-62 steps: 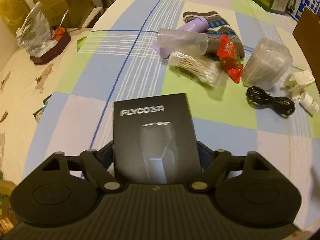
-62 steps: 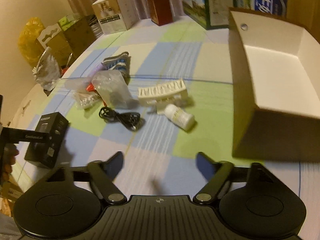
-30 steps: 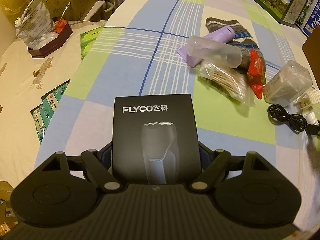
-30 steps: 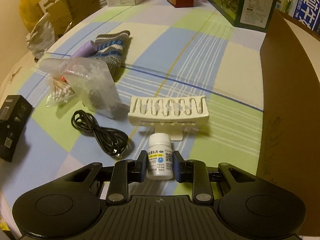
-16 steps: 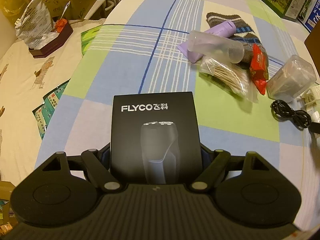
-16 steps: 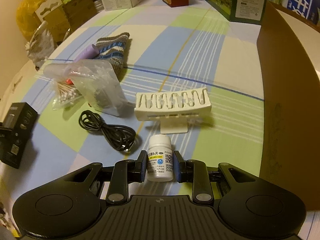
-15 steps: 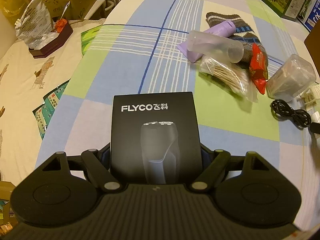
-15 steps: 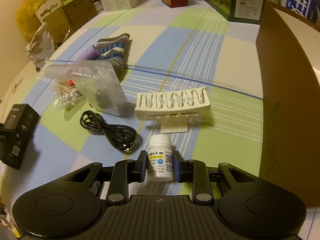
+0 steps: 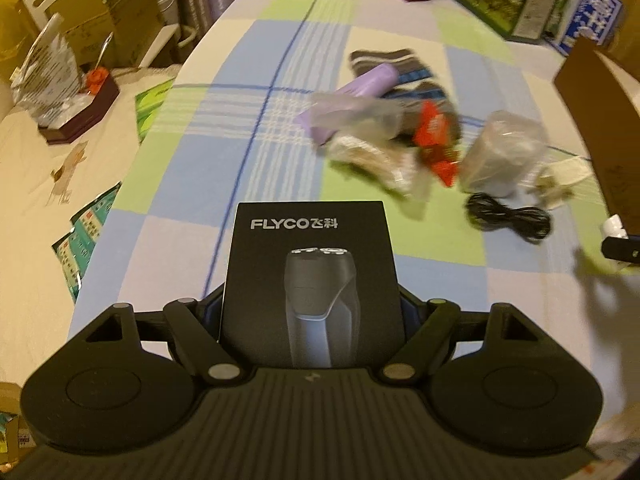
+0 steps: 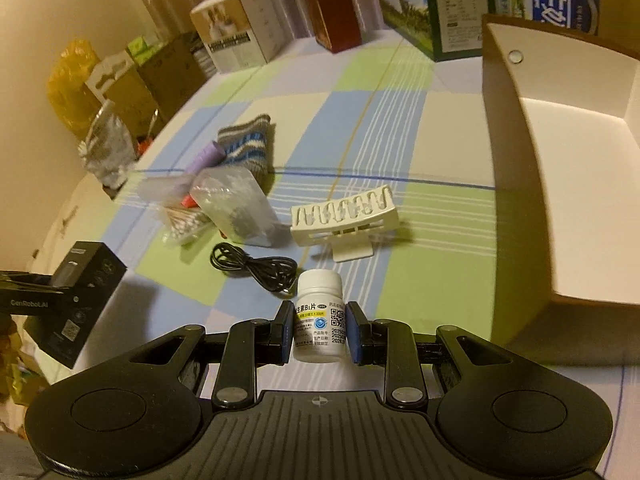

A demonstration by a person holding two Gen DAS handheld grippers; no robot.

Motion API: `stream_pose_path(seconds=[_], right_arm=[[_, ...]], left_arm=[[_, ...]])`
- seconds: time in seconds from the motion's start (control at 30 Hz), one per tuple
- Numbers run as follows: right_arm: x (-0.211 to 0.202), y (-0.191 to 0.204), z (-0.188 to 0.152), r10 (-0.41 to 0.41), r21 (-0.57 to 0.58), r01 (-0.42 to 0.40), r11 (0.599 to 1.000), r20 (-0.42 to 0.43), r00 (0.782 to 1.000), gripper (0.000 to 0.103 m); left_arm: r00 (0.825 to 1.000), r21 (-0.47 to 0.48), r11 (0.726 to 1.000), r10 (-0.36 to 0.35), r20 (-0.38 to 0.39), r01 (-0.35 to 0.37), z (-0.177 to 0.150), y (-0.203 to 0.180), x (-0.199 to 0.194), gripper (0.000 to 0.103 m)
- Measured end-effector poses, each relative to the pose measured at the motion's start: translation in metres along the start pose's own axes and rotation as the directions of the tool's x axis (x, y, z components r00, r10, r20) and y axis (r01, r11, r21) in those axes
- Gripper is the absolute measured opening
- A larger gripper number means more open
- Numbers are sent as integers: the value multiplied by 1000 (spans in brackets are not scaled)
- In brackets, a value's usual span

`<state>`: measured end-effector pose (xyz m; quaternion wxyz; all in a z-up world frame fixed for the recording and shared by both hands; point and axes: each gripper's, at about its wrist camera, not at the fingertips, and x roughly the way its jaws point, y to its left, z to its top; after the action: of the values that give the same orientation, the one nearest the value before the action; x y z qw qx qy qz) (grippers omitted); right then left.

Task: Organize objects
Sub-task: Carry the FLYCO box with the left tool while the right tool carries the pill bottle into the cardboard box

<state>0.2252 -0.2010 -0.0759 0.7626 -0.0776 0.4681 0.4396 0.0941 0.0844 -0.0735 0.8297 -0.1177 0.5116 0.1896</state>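
Black shaver box [image 9: 312, 280]: clamped in my left gripper [image 9: 312, 316], above the checked tablecloth [image 9: 256, 152].
White pill bottle [image 10: 319, 316]: pinched in my right gripper [image 10: 319, 332], near the open cardboard box [image 10: 560, 160].

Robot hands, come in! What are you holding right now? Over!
Left gripper shut on black shaver box. Right gripper shut on white pill bottle. Open cardboard box at right, path looks clear.
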Motion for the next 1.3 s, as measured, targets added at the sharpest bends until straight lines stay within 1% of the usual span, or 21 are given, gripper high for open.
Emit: stream_pose_path(seconds=[0.23, 0.4, 0.53, 0.63, 0.8, 0.87, 0.97, 1.07, 1.2, 1.3], right_arm=[[-38, -10, 0, 14, 9, -15, 1000, 67, 998, 24], [-66, -25, 4, 7, 21, -10, 1000, 130, 991, 24], [-89, -46, 8, -12, 44, 4, 999, 172, 985, 24], [-106, -67, 11, -36, 70, 23, 997, 201, 979, 24], [-129, -108, 17, -111, 115, 85, 990, 239, 965, 24], [-134, -124, 21, -136, 131, 105, 986, 254, 958, 24], [-140, -147, 28, -178, 149, 143, 978, 264, 948, 24], [-143, -170, 36, -201, 157, 164, 974, 260, 944, 24], [-140, -197, 41, -227, 172, 190, 967, 234, 945, 24], [-136, -212, 42, -233, 178, 197, 964, 212, 949, 24]], left_arm=[[995, 59, 995, -81, 55, 77, 6, -38, -32, 77], [982, 123, 983, -151, 110, 137, 17, -72, -54, 77], [967, 189, 965, -210, 144, 181, 28, -108, -65, 77], [952, 233, 946, -265, 154, 226, 38, -138, -68, 77], [925, 310, 910, -339, 168, 277, 55, -196, -69, 77], [911, 331, 893, -375, 171, 305, 63, -221, -69, 77], [890, 357, 869, -422, 172, 343, 77, -261, -68, 77], [877, 373, 853, -450, 169, 365, 90, -297, -66, 77], [871, 384, 843, -464, 162, 378, 106, -341, -57, 77], [874, 387, 841, -461, 150, 377, 113, -369, -51, 77]])
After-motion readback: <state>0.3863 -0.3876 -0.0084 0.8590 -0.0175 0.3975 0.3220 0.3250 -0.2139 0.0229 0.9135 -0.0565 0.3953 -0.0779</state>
